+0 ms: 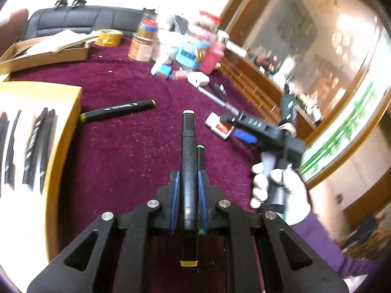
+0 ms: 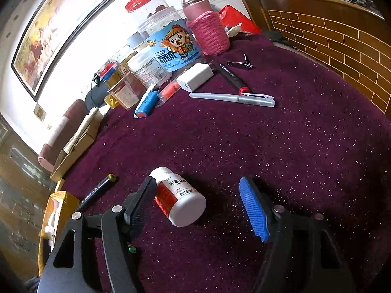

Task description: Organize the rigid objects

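My left gripper (image 1: pixel 188 178) is shut on a black marker (image 1: pixel 188 146) that lies lengthwise between its blue pads, white end forward, above the purple cloth. A second, green-tipped marker (image 1: pixel 200 156) shows just right of it, lower down. Another black marker (image 1: pixel 117 110) (image 2: pixel 97 190) lies on the cloth near the yellow box (image 1: pixel 70 112) (image 2: pixel 58 200), where several markers lie. My right gripper (image 2: pixel 198 182) (image 1: pixel 235 128) stands open around a white pill bottle (image 2: pixel 180 197) (image 1: pixel 218 127) lying on its side; the left finger is at the bottle, the blue pad well apart.
At the cloth's far side stand a red-lidded jar (image 2: pixel 166 41), a pink-sleeved flask (image 2: pixel 207 31) and other jars. Near them lie a white charger (image 2: pixel 195 77), a white pen (image 2: pixel 232 97), a black pen (image 2: pixel 229 74) and nail clippers (image 2: pixel 240 63). A cardboard box (image 1: pixel 48 51) sits far left.
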`<state>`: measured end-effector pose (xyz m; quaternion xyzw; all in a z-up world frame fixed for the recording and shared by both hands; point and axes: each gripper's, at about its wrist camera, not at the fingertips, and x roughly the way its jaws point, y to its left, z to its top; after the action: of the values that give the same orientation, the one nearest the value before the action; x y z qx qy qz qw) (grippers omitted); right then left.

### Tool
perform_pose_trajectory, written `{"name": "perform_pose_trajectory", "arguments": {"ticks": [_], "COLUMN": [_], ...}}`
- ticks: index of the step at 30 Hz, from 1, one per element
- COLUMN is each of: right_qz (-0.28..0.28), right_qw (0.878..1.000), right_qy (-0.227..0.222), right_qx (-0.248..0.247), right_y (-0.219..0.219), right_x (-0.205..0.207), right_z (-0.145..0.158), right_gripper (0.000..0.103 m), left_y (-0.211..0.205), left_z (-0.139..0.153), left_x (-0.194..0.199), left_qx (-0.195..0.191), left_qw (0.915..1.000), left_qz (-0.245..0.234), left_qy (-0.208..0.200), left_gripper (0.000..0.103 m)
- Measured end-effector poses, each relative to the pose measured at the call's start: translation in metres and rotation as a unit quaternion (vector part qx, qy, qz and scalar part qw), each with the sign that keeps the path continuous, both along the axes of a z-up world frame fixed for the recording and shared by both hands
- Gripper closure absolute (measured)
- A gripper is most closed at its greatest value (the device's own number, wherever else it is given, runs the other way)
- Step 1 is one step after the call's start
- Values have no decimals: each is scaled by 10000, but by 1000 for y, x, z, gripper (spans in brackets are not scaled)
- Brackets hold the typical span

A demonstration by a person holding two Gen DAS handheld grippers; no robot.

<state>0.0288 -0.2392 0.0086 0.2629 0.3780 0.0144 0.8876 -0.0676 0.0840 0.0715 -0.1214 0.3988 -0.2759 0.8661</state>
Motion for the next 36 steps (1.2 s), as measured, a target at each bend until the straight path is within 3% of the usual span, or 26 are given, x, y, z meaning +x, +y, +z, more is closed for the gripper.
{"name": "perform_pose_trajectory", "arguments": {"ticks": [6,9,12,16,21,29,33,36], "right_qz": [-425,-419,121,967,1334,1347,1298,1333], "right_qw": [9990,9985,9984,9927,9836,9710,9635,9620], "right_qy": [17,-288,-143,411,778,880,870,822], "right_qx": [-127,-196,-532,-599,-936,-1768,-2172,-2237], "right_y": [-7,4,41,92,137,167,177,183], "right_x": [-18,-50,-66,-64,-64,-68,-71,-74], "right_z": [10,32,42,25,6,3,1,3], "right_gripper": [38,38,38,38,38,40,47,58], "left_y": [63,95,122,148,165,178,176,171], "left_z": [16,21,15,1,-14,-34,-40,-43], "left_x": [-27,-34,-34,-32,-38,-32,-31,-29], "left_qx": [-392,-365,-353,-445,-387,-261,-153,4], "left_qw": [9978,9956,9929,9887,9851,9805,9800,9805], "left_qz": [508,815,1105,1428,1675,1914,1926,1890], "left_qy": [-177,-281,-260,-78,91,372,476,537], "left_gripper": [91,91,91,91,91,91,91,91]}}
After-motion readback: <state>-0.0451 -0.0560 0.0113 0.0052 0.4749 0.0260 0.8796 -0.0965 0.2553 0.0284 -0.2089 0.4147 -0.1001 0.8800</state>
